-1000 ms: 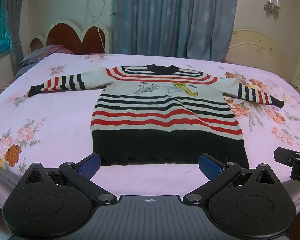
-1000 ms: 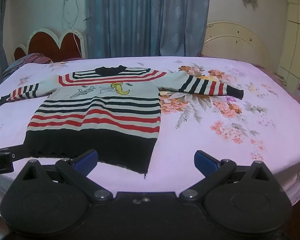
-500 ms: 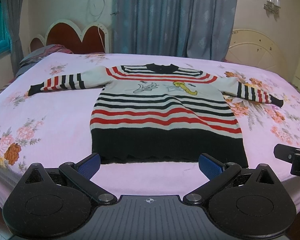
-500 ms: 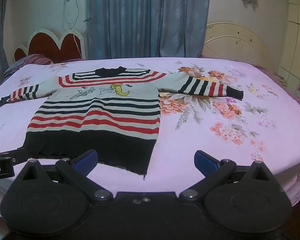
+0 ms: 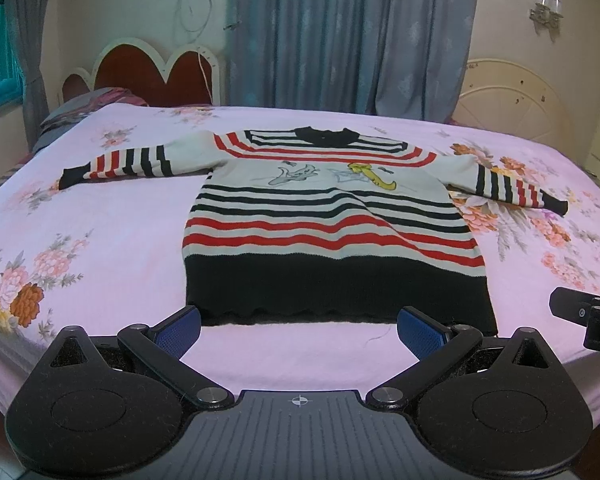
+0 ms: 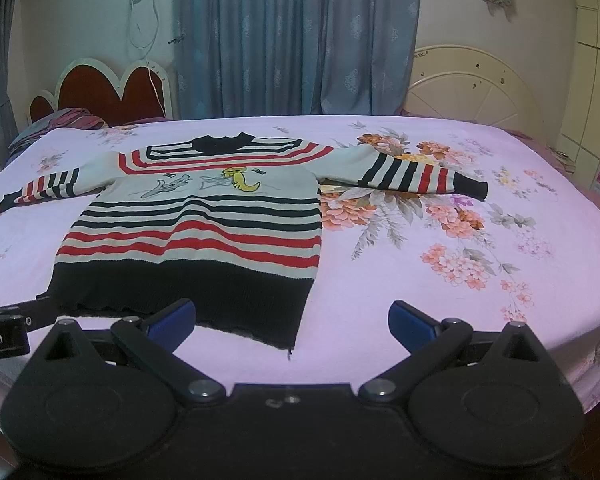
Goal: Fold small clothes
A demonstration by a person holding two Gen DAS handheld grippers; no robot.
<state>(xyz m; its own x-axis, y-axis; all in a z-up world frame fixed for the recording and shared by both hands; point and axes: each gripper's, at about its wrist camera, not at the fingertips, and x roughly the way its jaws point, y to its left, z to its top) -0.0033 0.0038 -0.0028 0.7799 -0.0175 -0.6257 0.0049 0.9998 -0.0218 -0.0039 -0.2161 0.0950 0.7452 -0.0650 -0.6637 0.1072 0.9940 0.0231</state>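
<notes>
I am holding my left gripper (image 5: 299,326) with its blue-padded fingers spread wide and nothing between them, hovering just short of the sweater's (image 5: 324,216) black hem. My right gripper (image 6: 292,318) is likewise gaping and empty, sitting off the hem's right corner, where a loose thread is dangling.

The sweater is lying flat, front up, in the middle of the bed (image 5: 100,240), neckline pointing away from me and both sleeves stretched out to the sides. It is looking like a soft, fairly thick knit: ribbed black band at the bottom with a wavy edge, red, black and cream stripes above, and a cartoon print across the chest. I am judging it to be light and limp, likely to sag and stretch if pinched at one point, so I am favouring the firmer cuffs, shoulder seams or hem corners. The floral sheet beneath is smooth and may bunch up with the knit.
</notes>
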